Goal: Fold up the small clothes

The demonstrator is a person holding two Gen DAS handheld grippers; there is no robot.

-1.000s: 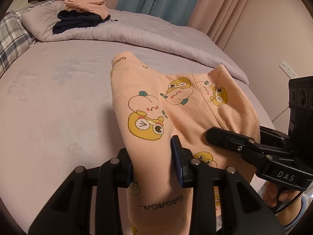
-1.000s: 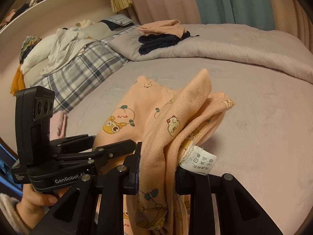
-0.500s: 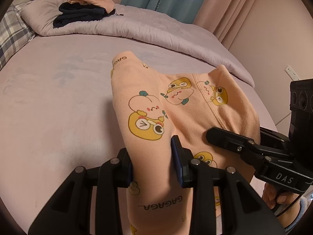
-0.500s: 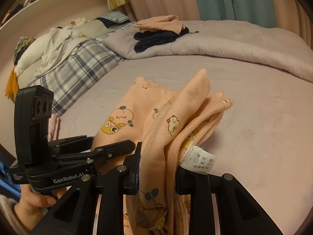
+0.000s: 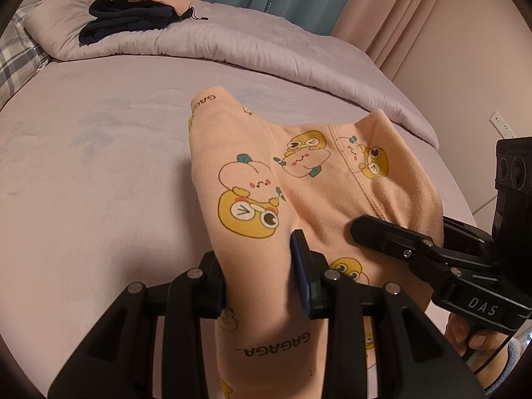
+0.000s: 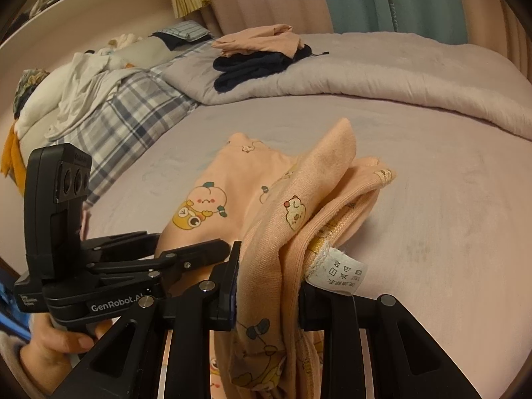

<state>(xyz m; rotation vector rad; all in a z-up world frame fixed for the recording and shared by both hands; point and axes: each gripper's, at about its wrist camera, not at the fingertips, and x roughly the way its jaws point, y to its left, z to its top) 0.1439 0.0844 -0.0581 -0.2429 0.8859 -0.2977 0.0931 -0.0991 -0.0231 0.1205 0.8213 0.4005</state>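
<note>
A small peach garment [image 5: 332, 193] printed with yellow cartoon figures hangs lifted over the lilac bed sheet [image 5: 83, 183], stretched between both grippers. My left gripper [image 5: 257, 276] is shut on one bunched edge, near the "GAGAGA" lettering. In the right wrist view the garment [image 6: 299, 206] is folded over itself, and my right gripper [image 6: 269, 286] is shut on its layers beside the white care label [image 6: 345, 271]. Each gripper appears in the other's view: the right gripper [image 5: 365, 232] at the right, the left gripper [image 6: 199, 249] at the left, each held by a hand.
A folded stack of peach and navy clothes [image 5: 133, 16] [image 6: 259, 53] lies on the rolled lilac duvet [image 5: 266, 50] at the far side. A plaid blanket [image 6: 126, 113] with loose white laundry lies far left. Curtains and a wall with a socket [image 5: 500, 123] close the back.
Both grippers have carried the garment a little forward over the bed and slightly lower. Both grips and the garment's shape look the same.
</note>
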